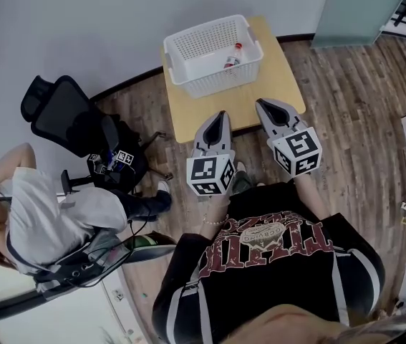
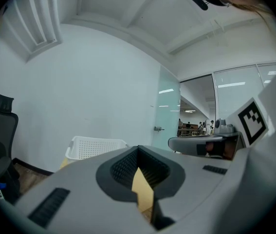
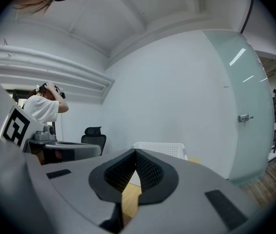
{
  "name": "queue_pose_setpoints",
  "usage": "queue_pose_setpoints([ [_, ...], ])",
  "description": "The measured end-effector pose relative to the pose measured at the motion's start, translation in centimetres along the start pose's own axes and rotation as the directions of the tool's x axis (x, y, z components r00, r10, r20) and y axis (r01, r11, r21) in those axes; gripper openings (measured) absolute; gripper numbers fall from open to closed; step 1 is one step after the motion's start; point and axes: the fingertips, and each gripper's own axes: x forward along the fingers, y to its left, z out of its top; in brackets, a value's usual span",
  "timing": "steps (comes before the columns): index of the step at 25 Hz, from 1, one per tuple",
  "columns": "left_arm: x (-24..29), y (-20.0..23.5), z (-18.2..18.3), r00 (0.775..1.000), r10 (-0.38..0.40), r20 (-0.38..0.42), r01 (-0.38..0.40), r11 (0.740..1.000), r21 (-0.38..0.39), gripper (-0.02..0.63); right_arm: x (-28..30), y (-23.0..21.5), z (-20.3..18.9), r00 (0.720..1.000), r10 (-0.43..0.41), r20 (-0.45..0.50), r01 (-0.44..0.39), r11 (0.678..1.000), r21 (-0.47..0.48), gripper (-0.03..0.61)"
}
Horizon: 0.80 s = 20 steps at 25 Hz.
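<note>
I hold both grippers side by side over the near edge of a small wooden table (image 1: 278, 74). In the head view, the left gripper (image 1: 221, 115) and the right gripper (image 1: 261, 104) point at a white plastic basket (image 1: 217, 84) on the table's far half. Both are shut with nothing between the jaws. Inside the basket lies a small bottle with a red cap (image 1: 233, 56). The left gripper (image 2: 138, 149) faces the basket (image 2: 95, 147) from a short way off. From the right gripper (image 3: 136, 153), the basket (image 3: 163, 149) shows just beyond its tips.
A black office chair (image 1: 66, 113) stands left of the table with a marker-cube device (image 1: 113, 160) beside it. A person in a white top (image 1: 38, 213) sits at the lower left. A frosted glass door (image 1: 360, 6) is at the back right. The floor is wood.
</note>
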Motion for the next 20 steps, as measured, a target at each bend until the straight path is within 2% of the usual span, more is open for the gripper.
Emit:
queue_pose_setpoints([
  [20, 6.8, 7.9, 2.1, 0.998, -0.070, -0.007, 0.070, 0.998, -0.003, 0.044, 9.6, -2.1, 1.8, 0.998, -0.066, 0.011, 0.066, 0.998, 0.007, 0.017],
])
